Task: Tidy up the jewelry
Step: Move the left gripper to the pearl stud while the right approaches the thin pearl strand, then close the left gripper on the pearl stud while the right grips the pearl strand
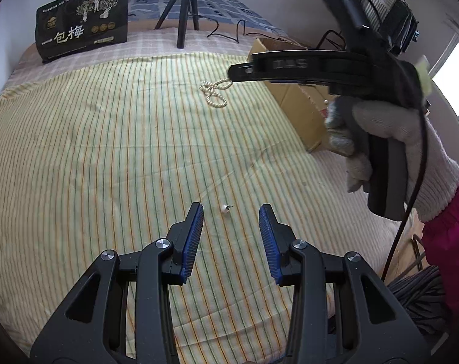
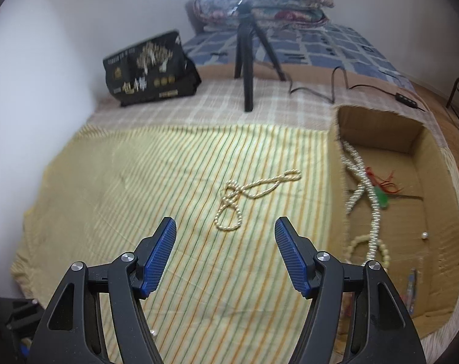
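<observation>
A pearl earring (image 1: 225, 209) lies on the striped yellow cloth (image 1: 108, 139) just ahead of my left gripper (image 1: 231, 212), which is open and empty above it. A pearl necklace (image 2: 244, 198) lies tangled on the cloth ahead of my right gripper (image 2: 224, 226), which is open and empty. The necklace also shows in the left wrist view (image 1: 213, 93), partly behind the right gripper's body (image 1: 305, 68). A cardboard box (image 2: 423, 163) at the right holds pearl strands (image 2: 369, 200), a green and red item (image 2: 382, 195) and a loose pearl (image 2: 424, 235).
A black snack bag (image 1: 83, 21) stands at the back left. A black tripod (image 2: 247, 60) with a trailing cable (image 2: 338, 85) stands behind the cloth. Folded quilts (image 2: 259, 3) lie at the far end. A gloved hand (image 1: 390, 151) holds the right gripper.
</observation>
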`<state>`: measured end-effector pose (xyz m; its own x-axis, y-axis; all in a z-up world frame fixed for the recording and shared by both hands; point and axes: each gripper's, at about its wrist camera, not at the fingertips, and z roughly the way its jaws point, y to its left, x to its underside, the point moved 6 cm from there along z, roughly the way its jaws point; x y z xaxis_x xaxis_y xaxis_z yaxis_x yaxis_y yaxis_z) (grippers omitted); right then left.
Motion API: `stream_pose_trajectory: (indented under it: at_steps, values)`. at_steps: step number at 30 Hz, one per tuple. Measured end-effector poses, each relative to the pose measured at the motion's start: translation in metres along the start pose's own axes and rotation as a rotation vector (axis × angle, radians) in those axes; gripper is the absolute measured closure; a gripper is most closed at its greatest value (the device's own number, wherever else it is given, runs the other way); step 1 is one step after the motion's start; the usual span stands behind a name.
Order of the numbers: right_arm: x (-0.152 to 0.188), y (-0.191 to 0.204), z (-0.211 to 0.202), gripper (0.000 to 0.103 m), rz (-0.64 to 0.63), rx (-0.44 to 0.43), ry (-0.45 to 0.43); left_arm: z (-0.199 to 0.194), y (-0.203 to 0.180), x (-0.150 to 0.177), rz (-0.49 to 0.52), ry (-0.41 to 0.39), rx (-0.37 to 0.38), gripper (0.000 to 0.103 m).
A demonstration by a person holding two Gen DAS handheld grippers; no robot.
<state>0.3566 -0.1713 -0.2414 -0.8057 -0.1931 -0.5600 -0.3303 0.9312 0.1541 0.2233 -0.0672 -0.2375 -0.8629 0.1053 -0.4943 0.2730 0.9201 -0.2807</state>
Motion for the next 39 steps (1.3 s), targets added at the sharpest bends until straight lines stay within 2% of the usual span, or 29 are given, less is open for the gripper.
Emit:
stream_pose_trajectory:
  at_steps: [5, 12, 27, 29, 34, 39]
  values:
    - [0.000, 0.004, 0.024, 0.038, -0.014, 0.020, 0.033, 0.014, 0.004, 0.012, -0.050, 0.015, 0.013, 0.065]
    - [0.000, 0.004, 0.050, 0.041, -0.034, 0.042, 0.077, 0.030, 0.006, 0.015, -0.065, 0.015, 0.009, 0.065]
    - [-0.003, 0.002, 0.084, 0.043, -0.047, 0.090, 0.104, 0.058, 0.000, 0.012, -0.025, 0.023, -0.026, 0.065]
    - [-0.004, 0.001, 0.086, 0.043, -0.043, 0.093, 0.101, 0.061, 0.001, 0.012, -0.013, 0.017, -0.043, 0.070]
    - [-0.005, -0.001, 0.088, 0.056, -0.047, 0.111, 0.081, 0.071, -0.001, 0.011, 0.016, 0.008, -0.083, 0.079]
    - [-0.007, -0.006, 0.087, 0.090, -0.043, 0.119, 0.070, 0.073, 0.000, 0.011, 0.029, -0.008, -0.112, 0.093]
